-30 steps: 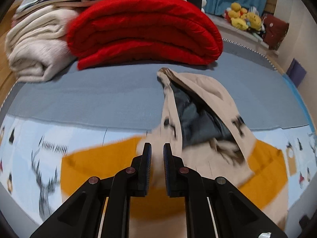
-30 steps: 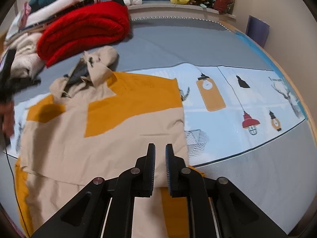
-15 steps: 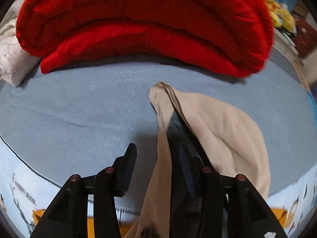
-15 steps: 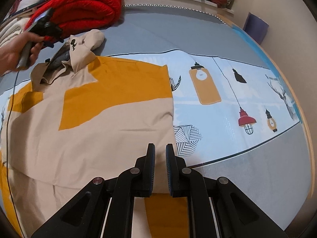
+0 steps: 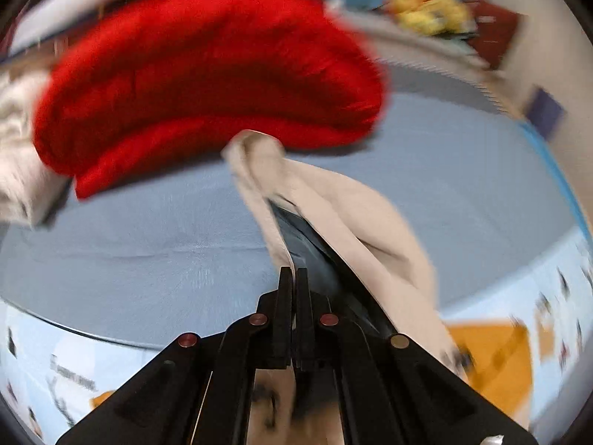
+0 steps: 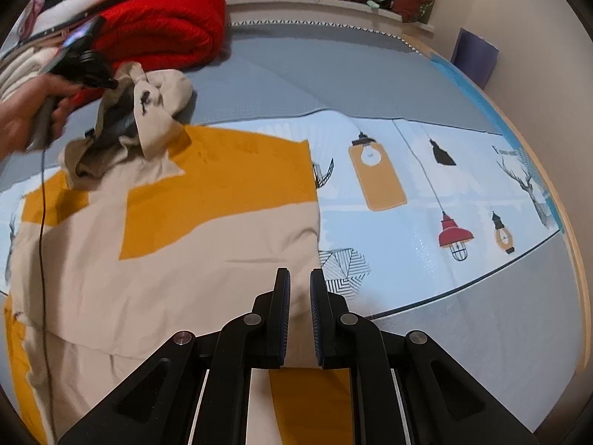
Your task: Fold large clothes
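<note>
Left tool [image 5: 293,278] at lower centre of the left wrist view is clamped on the hood [image 5: 333,200] edge of our beige-and-orange coat [image 5: 481,352], lifting it before the red blanket [image 5: 207,85] in the upper half. In the right wrist view, our right tool [image 6: 299,282] at lower centre hovers slightly parted, gripping nothing, over the coat [image 6: 166,259] spread across the left of the bed [image 6: 333,70]. We judge folding barely begun: the body lies flat, hood first.
</note>
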`<state>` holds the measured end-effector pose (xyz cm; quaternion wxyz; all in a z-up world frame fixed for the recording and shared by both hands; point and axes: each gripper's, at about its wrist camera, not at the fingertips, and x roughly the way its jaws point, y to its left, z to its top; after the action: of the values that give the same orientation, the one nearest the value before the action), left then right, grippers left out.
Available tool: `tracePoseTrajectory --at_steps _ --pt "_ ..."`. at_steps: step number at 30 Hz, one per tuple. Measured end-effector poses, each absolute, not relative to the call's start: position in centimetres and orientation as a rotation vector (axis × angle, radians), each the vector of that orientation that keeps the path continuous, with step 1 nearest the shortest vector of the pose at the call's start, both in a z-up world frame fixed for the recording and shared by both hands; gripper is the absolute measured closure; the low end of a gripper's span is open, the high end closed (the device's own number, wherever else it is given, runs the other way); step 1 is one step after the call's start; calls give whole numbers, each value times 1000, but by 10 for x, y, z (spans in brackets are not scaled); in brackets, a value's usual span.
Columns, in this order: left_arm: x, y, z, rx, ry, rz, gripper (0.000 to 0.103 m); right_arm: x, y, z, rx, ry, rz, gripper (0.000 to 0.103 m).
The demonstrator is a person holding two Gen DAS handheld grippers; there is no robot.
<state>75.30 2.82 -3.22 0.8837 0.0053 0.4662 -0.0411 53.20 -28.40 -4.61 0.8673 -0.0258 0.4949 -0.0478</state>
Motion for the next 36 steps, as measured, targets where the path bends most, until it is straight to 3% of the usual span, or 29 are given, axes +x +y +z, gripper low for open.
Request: tracePoseTrajectory --at_steps 6,11,16,22,26,30,36 --pt "588 -1 25 172 771 -236 103 522 -289 -22 14 986 -105 91" --pt "458 1 -3 180 800 -231 103 511 -289 -4 67 925 -91 91" --pt "380 32 -40 -55 902 -155 101 501 -278 9 106 845 -64 90" --pt "393 74 -47 -314 905 -95 95 500 -262 4 216 835 66 81" --pt "416 91 -69 -452 973 -109 82 512 -244 -18 317 918 210 77" --pt "430 85 -116 -659 1158 -206 64 524 -226 -45 350 1007 270 69" --pt "428 82 -158 -930 1274 -234 66 540 -212 -88 463 1132 333 65"
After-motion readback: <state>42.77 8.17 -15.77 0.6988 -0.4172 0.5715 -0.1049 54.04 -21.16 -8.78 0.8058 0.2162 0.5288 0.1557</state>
